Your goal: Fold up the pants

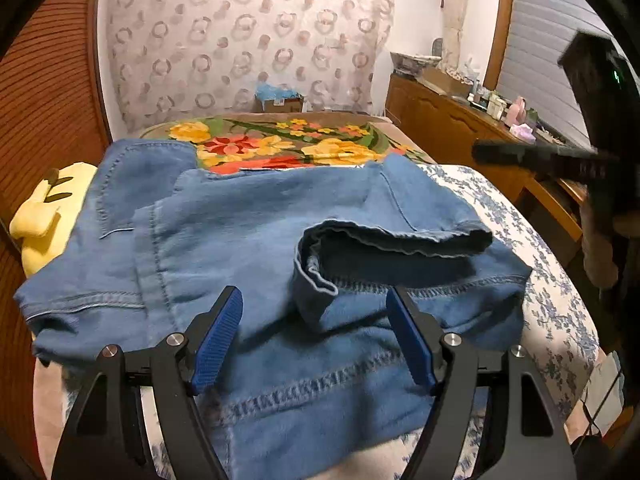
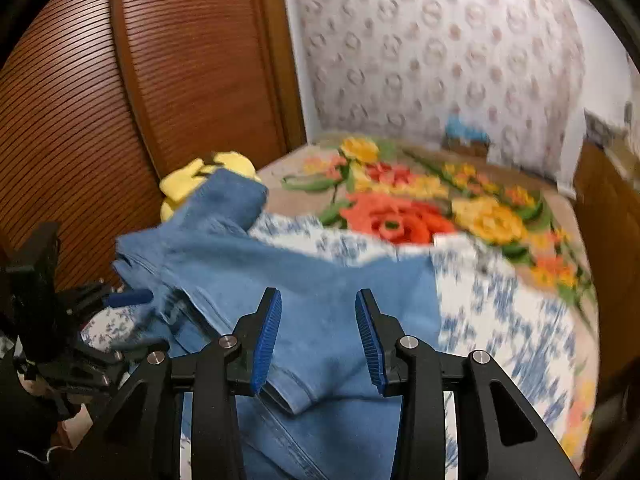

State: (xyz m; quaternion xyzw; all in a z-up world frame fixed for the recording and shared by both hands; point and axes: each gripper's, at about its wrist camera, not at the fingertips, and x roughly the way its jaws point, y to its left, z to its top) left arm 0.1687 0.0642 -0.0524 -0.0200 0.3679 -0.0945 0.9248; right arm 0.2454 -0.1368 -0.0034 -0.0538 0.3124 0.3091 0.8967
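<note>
We start at our left gripper (image 1: 314, 312): its blue pads (image 1: 218, 340) stand wide apart with nothing pinched between them, poised just above the denim. Right ahead of the gap sits the loose hem (image 1: 316, 276) of a pant leg, curled back on itself and not lying flat. Our right gripper (image 2: 318, 332) is also parted, narrower than the left, its pads hanging clear over the cloth with no fabric caught; a doubled edge of denim lies just under it.

The pants (image 1: 248, 232) are spread on the bed (image 1: 560, 300), already doubled over, their long axis running side to side across the left view, from the wide end near the yellow plush toy (image 1: 40, 216) to the hem end on the right. From the right wrist view the same garment runs away to the left, toward the other gripper seen at the frame's edge.

We judge the fold as partly done, with the curled leg end the thing to tidy. It lies straight in front of the left gripper and nearer to it, so that hand looks best placed to take it. The right hand would have to reach across the cloth.

Beyond the pants, the floral blanket (image 1: 280, 144) covers the far half of the bed.
</note>
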